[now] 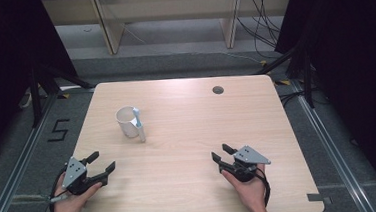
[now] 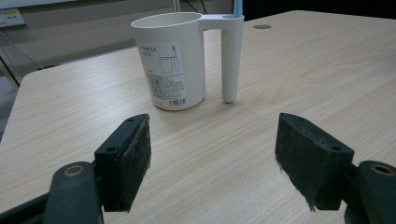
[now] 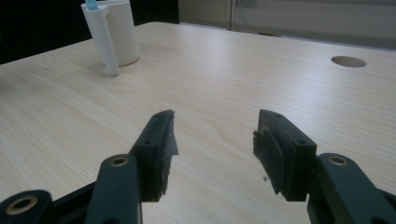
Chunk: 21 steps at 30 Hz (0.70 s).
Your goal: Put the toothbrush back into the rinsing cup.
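Observation:
A white cup stands upright on the left half of the wooden table. A narrow white tube on its side holds a light blue stick. In the left gripper view the cup shows a printed label, with the tube to its right and the blue stick poking out of the top. My left gripper rests near the front left edge, open and empty, well short of the cup. My right gripper sits at the front right, open with nothing between its jaws; the cup is far off.
A round cable hole lies in the table's far right part. Beyond the table are a grey floor, wooden furniture legs and loose cables. Dark curtains hang at both sides.

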Each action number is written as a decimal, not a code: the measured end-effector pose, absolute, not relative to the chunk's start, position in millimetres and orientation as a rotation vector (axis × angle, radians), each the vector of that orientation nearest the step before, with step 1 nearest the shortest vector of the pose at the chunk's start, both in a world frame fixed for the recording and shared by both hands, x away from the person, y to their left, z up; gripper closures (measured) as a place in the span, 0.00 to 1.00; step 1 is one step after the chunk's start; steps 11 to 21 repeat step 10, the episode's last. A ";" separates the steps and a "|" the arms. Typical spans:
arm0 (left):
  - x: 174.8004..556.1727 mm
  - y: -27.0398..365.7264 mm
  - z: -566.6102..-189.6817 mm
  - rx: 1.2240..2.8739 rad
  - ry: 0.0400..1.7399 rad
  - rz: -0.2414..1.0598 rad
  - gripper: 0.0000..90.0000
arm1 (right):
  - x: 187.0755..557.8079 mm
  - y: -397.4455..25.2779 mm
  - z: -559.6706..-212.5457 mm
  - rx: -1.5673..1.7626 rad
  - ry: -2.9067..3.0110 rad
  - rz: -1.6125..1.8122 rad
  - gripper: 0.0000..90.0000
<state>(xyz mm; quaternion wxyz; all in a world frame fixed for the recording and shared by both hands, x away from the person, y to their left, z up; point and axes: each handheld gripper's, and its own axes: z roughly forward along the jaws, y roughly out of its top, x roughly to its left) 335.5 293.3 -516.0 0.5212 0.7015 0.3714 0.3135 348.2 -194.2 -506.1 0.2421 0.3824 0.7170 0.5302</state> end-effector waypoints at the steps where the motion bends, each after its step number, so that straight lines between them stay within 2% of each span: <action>1: 335.3 293.7 -516.7 1.681 0.891 0.753 0.29 | 347.9 -193.5 -506.3 1.057 1.961 1.457 0.53; 21: 335.6 294.0 -521.7 1.655 0.882 0.754 0.29 | 348.1 -194.4 -506.2 1.057 1.954 1.465 0.52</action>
